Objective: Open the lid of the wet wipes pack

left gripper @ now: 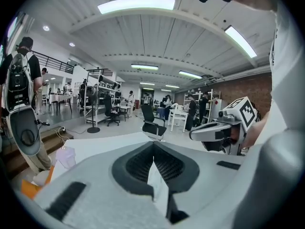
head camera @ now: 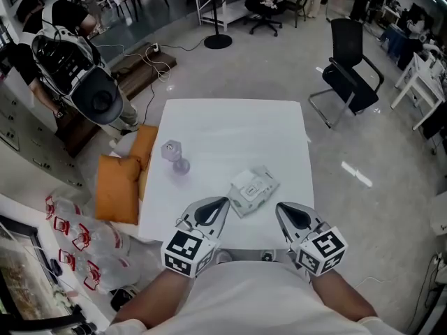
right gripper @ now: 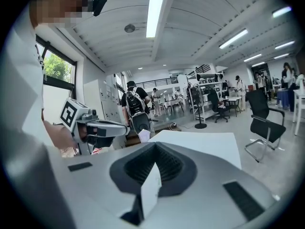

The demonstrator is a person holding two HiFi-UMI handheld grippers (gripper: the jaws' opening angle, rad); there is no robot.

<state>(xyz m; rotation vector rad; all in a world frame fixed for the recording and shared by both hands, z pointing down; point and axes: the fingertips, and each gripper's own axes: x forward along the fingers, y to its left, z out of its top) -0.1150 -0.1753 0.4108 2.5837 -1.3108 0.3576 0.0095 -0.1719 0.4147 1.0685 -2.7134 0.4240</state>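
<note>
The wet wipes pack (head camera: 253, 189) lies on the white table (head camera: 230, 128), towards its near edge and turned at an angle. It sits between the two grippers and a little beyond their tips, touching neither. From the head view its top shows a paler rectangular patch, but the pack is too small to tell whether the lid is flat or lifted.

The left gripper (head camera: 221, 204) is held just short of the pack's near-left corner. In its own view the two jaws meet along a single seam, pressed together with nothing caught in them (left gripper: 153, 146). The right gripper (head camera: 281, 209) hovers just off the pack's right side, and its jaws are likewise closed on each other and empty (right gripper: 155, 147).

Both gripper views look out low across the tabletop. The broad grey jaw bodies fill the lower half of each, so the pack is hidden from both. Each one does catch the other gripper off to the side, with its marker cube.

A small lilac stemmed glass (head camera: 173, 156) stands upright left of the pack, well apart from it. The person's forearms are cut off at the bottom of the head view, and their white shirt covers the table's near edge. Orange cushions (head camera: 117, 187) lie on the floor beside the table's left edge, partly tucked under it.
</note>
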